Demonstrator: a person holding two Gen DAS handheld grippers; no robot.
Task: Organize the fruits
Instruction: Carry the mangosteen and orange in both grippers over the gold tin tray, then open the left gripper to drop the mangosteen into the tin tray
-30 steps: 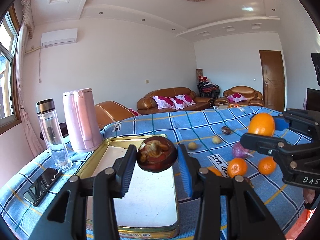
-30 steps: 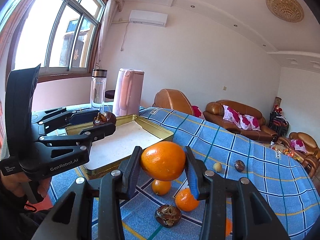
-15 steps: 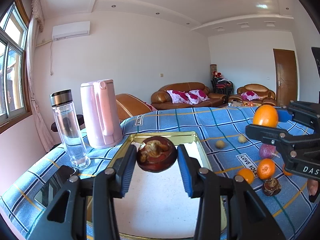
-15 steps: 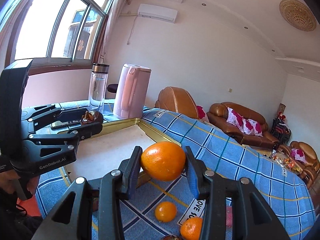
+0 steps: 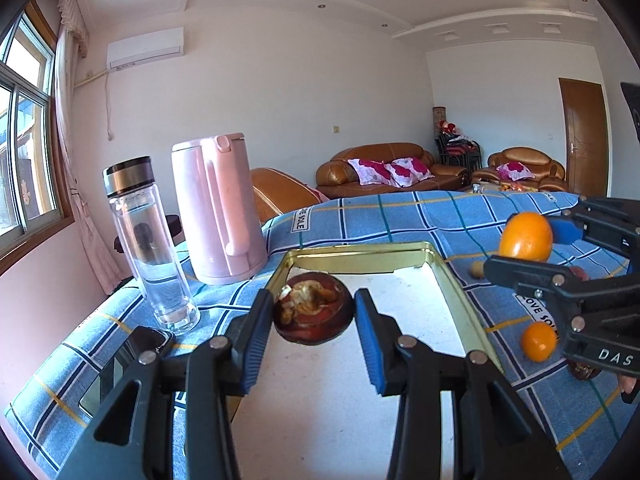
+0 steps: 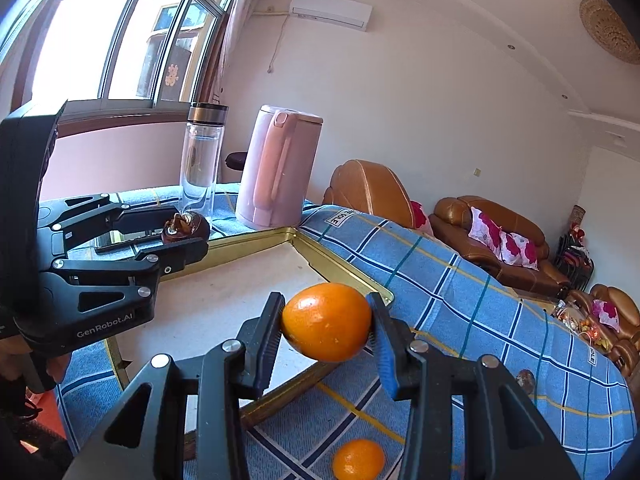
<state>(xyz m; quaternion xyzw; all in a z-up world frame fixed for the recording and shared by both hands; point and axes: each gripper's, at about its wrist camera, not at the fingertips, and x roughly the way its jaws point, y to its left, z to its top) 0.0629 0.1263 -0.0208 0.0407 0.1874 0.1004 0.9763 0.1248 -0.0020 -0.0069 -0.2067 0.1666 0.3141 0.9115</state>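
My left gripper [image 5: 314, 310] is shut on a dark brown mangosteen [image 5: 313, 307] and holds it above the far left corner of the gold-rimmed tray [image 5: 452, 280]. It also shows in the right wrist view [image 6: 184, 236] with the mangosteen [image 6: 185, 226]. My right gripper [image 6: 326, 322] is shut on a large orange [image 6: 326, 321] over the tray's right rim [image 6: 340, 270]. The orange [image 5: 525, 236] also shows in the left wrist view, at the right of the tray.
A pink kettle [image 5: 218, 212] and a glass bottle [image 5: 150, 240] stand behind the tray's left side, a phone [image 5: 120, 360] lies beside it. Small oranges [image 5: 539, 341] [image 6: 358, 460] and other small fruits [image 5: 476, 269] lie on the blue checked cloth [image 5: 400, 216] right of the tray.
Both grippers have moved left and forward over the tray with their fruits. The kettle and bottle look closer, and the tray fills more of both views.
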